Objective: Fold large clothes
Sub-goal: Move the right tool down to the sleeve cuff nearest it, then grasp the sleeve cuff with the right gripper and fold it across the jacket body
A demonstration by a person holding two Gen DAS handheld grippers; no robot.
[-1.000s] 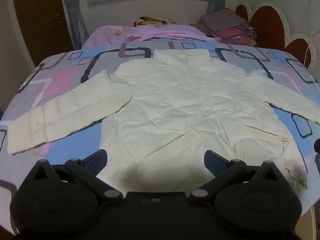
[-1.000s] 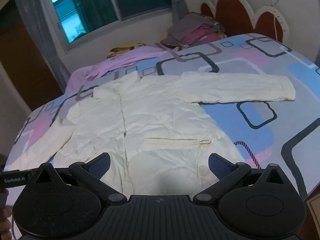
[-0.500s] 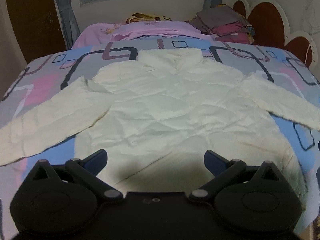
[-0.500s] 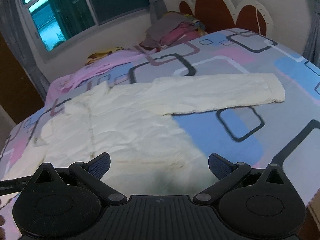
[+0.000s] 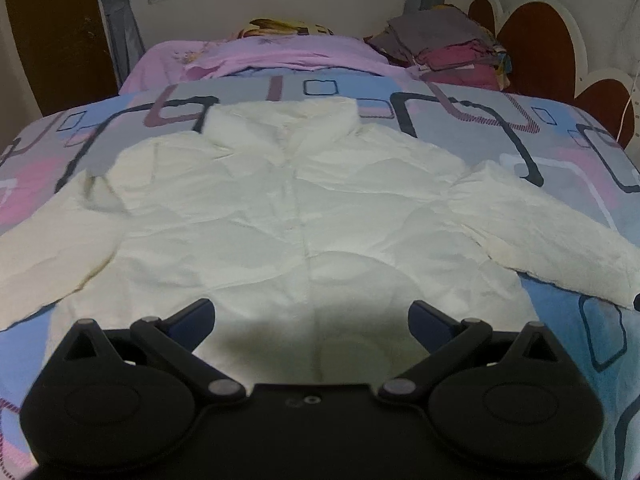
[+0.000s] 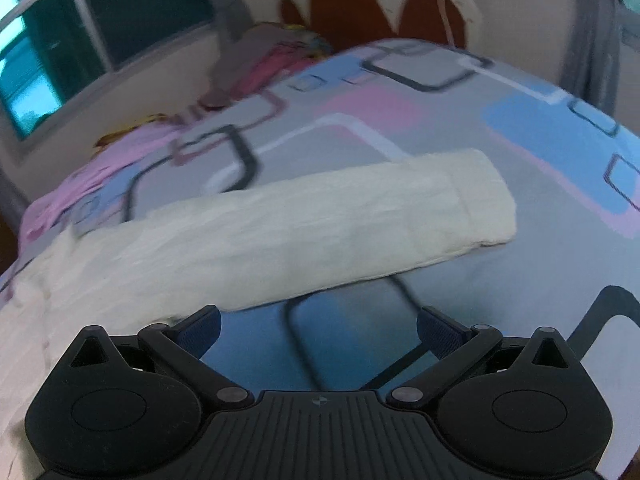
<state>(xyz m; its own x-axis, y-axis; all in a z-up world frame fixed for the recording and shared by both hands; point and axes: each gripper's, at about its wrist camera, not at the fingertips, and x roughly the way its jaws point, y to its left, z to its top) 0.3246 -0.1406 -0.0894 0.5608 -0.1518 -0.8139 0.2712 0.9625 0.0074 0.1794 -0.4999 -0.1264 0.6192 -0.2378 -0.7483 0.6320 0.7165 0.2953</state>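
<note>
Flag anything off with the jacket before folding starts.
Nothing major: the cream jacket lies flat, sleeves spread. Only oddity: yellowish staining at the underarm edges. Both grippers are open and empty.

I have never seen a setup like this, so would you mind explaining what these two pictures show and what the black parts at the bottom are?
There is no robot here: a person holds a two-finger gripper in each hand, and a fisheye camera on each one looks forward along its fingers. The black shapes are those grippers. The left gripper hangs open over the body of a cream jacket spread flat on a patterned bedspread. The right gripper, also open, points at the jacket's outstretched sleeve; that picture is blurred. Neither holds anything. A stack of folded clothes lies near the headboard.
</note>
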